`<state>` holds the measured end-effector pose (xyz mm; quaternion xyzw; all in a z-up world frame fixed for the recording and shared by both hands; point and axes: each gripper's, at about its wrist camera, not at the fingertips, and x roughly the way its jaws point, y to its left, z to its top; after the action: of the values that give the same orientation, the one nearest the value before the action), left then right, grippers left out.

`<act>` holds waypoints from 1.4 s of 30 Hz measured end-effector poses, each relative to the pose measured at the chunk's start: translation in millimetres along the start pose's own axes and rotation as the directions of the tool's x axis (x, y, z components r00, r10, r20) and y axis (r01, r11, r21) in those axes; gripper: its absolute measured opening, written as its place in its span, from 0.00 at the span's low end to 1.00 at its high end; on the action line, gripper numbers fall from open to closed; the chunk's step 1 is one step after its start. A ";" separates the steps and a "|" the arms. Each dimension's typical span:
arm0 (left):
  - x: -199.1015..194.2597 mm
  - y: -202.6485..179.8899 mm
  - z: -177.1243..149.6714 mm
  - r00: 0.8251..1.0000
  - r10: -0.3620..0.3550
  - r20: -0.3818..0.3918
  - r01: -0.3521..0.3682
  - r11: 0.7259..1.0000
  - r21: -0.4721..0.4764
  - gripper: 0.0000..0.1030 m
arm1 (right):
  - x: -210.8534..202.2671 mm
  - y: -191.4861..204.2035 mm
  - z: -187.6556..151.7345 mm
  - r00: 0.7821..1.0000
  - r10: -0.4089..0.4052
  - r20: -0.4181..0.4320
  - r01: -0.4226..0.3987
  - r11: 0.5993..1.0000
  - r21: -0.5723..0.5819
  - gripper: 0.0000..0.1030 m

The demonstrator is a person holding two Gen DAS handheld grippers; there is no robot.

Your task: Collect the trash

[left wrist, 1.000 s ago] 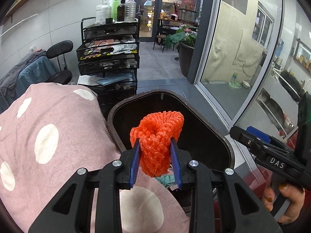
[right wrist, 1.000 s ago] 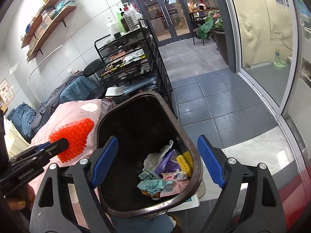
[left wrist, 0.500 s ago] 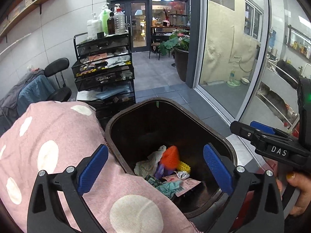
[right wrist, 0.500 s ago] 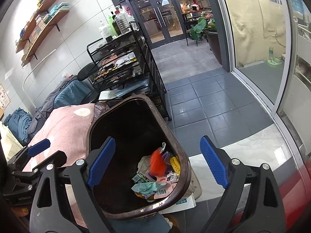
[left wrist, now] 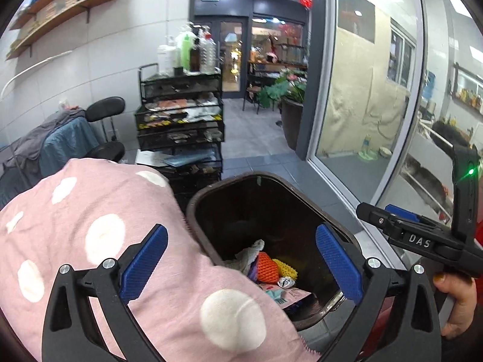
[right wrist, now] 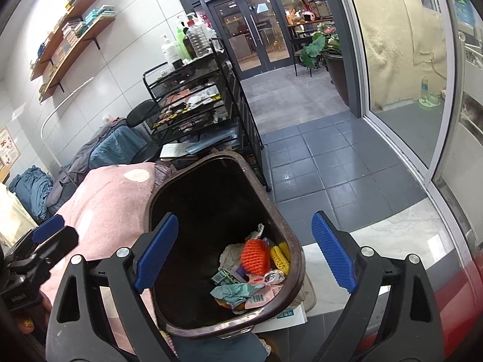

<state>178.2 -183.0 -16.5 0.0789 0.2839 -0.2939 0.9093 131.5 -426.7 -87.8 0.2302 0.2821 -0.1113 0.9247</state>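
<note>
A: Hovering above the bin [left wrist: 327, 214], left gripper [left wrist: 240, 265] with jaws spread wide, nothing between them. Right gripper [right wrist: 245, 252] the same, jaws released and empty, also over the bin.

B: And the trash?

A: Resting inside the bin, near its close wall. Orange foam net [right wrist: 255, 255] on top of the pile, touching a yellow foam net [right wrist: 280, 257] at its side. Crumpled paper [right wrist: 231, 252] just beside, torn wrappers [right wrist: 238, 291] below.

B: Step in hand, then?

A: Drop of one piece looks complete, judging from the empty jaws and the net lying in the bin. Next move probably a turn away to search for another piece. No loose trash visible outside the bin, so cannot tell where to reach.

B: Anything close to mind?

A: Pink dotted cloth [left wrist: 99, 229] pressing against the bin's left rim; better not to snag it. Farther back, black wire cart [right wrist: 199, 111] with bottles on top, then grey tiled floor [right wrist: 314, 163], glass doors [right wrist: 253, 33] at the far end.
</note>
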 end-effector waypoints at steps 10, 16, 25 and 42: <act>-77.8 43.0 -33.0 0.975 0.188 0.118 -0.177 0.979 -0.099 0.95 | -31.7 65.9 -21.6 0.989 0.083 0.120 -0.062 0.984 -0.169 0.94; -120.6 64.3 -62.4 0.931 0.340 0.137 -0.313 0.932 -0.183 0.95 | -52.4 110.2 -46.6 0.974 0.161 0.161 -0.111 0.953 -0.283 0.95; -170.4 69.1 -93.9 0.854 0.491 0.171 -0.445 0.860 -0.250 0.95 | -82.6 156.6 -87.2 0.955 0.262 0.140 -0.187 0.897 -0.401 0.95; -196.9 66.7 -120.9 0.825 0.536 0.179 -0.473 0.828 -0.299 0.95 | -115.3 183.9 -121.1 0.938 0.306 0.162 -0.195 0.853 -0.484 0.95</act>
<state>28.9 5.4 -7.2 0.0019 0.1669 -0.0118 0.9859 42.2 -198.9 -44.0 0.0246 0.1576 0.0547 0.9857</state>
